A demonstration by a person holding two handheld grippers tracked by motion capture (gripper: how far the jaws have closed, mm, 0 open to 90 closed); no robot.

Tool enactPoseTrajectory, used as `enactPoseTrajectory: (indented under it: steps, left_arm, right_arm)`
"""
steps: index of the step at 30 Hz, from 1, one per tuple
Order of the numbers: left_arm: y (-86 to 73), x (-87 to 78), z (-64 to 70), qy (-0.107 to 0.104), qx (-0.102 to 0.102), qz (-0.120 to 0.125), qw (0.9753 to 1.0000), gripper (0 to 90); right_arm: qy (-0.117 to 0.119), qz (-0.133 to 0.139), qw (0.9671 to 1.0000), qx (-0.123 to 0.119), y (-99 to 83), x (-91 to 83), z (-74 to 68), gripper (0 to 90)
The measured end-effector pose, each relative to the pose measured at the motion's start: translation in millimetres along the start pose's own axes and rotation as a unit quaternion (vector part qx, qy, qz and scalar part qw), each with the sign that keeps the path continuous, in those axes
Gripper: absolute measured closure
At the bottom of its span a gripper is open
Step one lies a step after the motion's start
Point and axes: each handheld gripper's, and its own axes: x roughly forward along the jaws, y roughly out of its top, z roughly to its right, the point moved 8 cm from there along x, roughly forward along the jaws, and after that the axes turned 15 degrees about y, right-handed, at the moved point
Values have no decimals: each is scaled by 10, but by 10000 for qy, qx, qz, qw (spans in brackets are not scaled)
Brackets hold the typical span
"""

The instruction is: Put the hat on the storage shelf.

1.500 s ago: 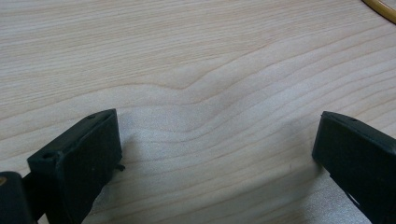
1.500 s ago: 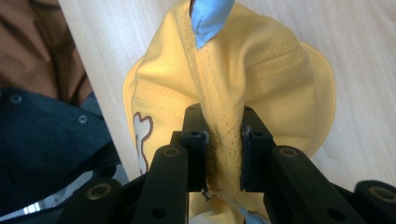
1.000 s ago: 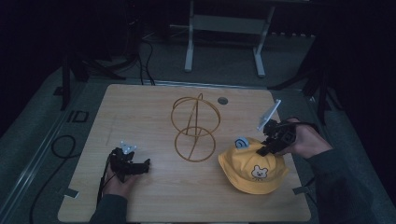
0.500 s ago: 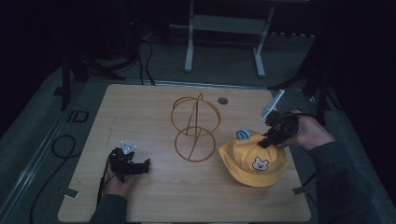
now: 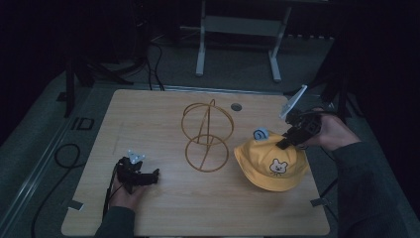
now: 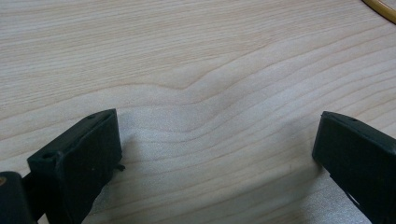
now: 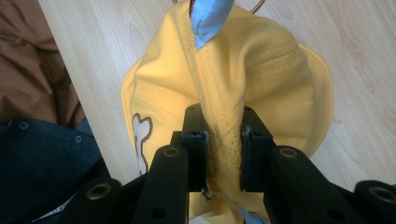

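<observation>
Your right gripper [image 7: 223, 140]: jaws clamped on a fold of the yellow fabric bear-print hat [image 5: 271, 161], right of the gold wire stand [image 5: 206, 136] on the wooden table [image 5: 148, 114]. Your left gripper [image 5: 141, 173]: jaws wide apart, near the front-left table edge.

Wire stand [image 5: 207, 136] mid-table; bare table [image 5: 148, 119] L of it.

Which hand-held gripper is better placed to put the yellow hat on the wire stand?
Probably the right hand-held gripper: it already pinches the yellow hat beside the wire stand. The left hand-held gripper rests open on the table.
</observation>
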Motion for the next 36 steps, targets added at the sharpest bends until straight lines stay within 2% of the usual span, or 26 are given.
enactPoseTrajectory:
  steps: [7,16,27,36]
  left_arm:
    - [-1,-1,-1,0,9,-5,10000,12]
    - [-1,-1,-1,0,8,-5,10000,12]
    - [-1,-1,-1,0,6,-5,10000,12]
    - [-1,0,0,1,2,-4,10000,12]
  right_arm:
    - [45,254,9996,-96,65,-101,-18,761]
    - [23,362,9992,-146,134,-247,-35,761]
    - [-36,392,9990,-221,258,-409,-82,761]
    - [-65,346,9990,-269,281,-502,-105,763]
